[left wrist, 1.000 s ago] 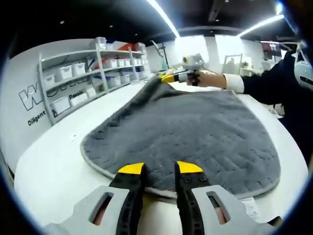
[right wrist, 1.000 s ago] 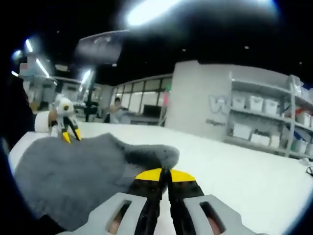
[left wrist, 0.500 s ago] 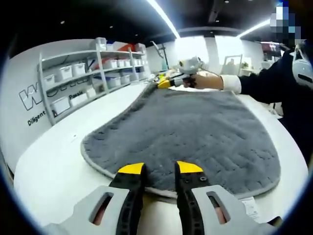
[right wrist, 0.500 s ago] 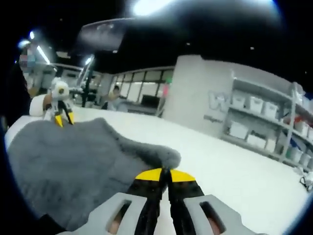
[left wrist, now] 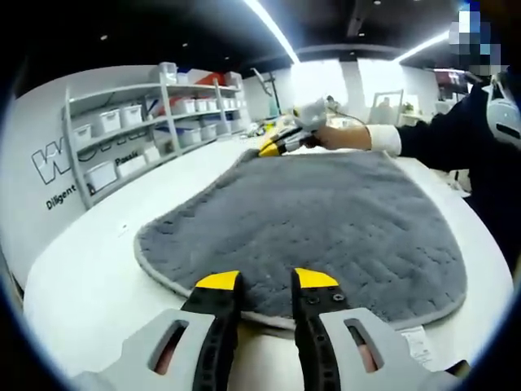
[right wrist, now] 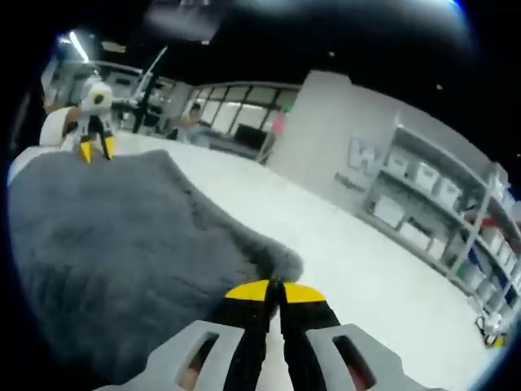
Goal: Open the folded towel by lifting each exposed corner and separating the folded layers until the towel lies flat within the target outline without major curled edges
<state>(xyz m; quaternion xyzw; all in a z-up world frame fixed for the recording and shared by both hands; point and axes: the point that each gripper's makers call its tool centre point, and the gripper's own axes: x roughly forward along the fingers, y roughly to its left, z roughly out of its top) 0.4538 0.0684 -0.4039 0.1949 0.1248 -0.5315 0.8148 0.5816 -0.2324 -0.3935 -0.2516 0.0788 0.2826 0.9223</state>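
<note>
Your left hand-held gripper [left wrist: 267, 281] sits low at the near edge of the grey towel [left wrist: 326, 220], its 2 yellow-tipped jaws parted with the towel's pale hem showing in the gap, grasping nothing. The towel lies spread wide on the white worktop [left wrist: 89, 269], and a small white tag [left wrist: 417, 344] pokes out beside its near right corner.

Across the towel, your right hand-held gripper [left wrist: 273, 147] reaches in from the right on an outstretched arm, dark sleeve [left wrist: 448, 134] and white cuff, with its yellow tips angled down at the far corner of the towel. In the right gripper view, that right hand-held gripper [right wrist: 274, 292] has its jaws clenched together right at a bunched grey corner of the towel [right wrist: 122, 236]; whether cloth is pinched between them, you cannot tell. Far off in that view, your left hand-held gripper [right wrist: 92, 147] stands tips-down at the opposite edge.

On the wall beside the shelving [left wrist: 138, 130] with white bins, you can read "Diligent" and part of a large word starting with "W"; the rest is cut off.
</note>
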